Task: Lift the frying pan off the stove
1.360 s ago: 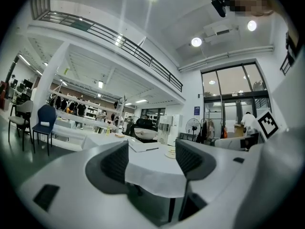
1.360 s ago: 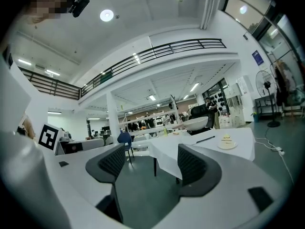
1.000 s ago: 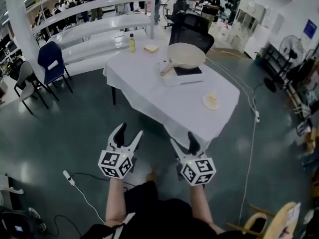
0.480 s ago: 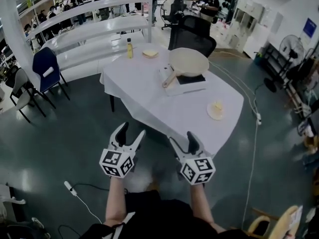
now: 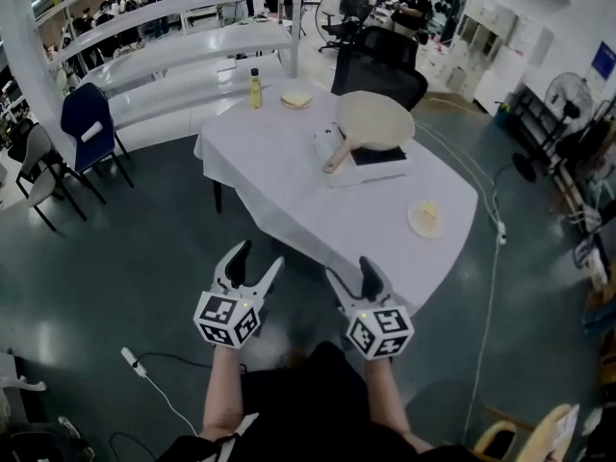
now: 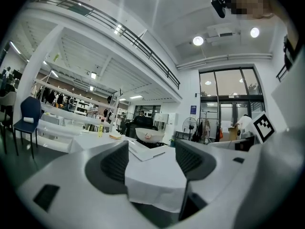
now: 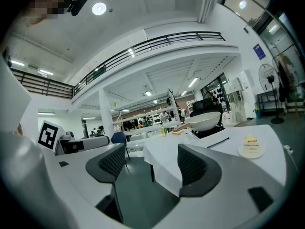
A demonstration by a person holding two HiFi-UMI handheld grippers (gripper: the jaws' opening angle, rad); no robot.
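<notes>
Head view, with both gripper views. The cream-coloured round frying pan [image 5: 375, 120] sits on the flat black stove [image 5: 377, 154], its handle pointing toward the person. Stove and pan stand on the white-clothed tabletop [image 5: 318, 200]. Beyond the stove to the left are a small yellow bottle [image 5: 255, 89] and a slice of bread [image 5: 296, 99]. On the near side of the stove, to the right, lies a small white plate of food [image 5: 426, 218].

The left gripper [image 5: 258, 255] and the right gripper [image 5: 347, 269] are held side by side above the grey floor, on the near side of the stove and well apart from it. Each has its jaws spread wide with nothing between them.

Compared with one second ago, the tabletop's near corner reaches lower in the head view, closer to the right gripper. Stove and pan have also slid slightly right in it. The pan has stayed on the stove, and both grippers keep the same spread and the same place in the view.
</notes>
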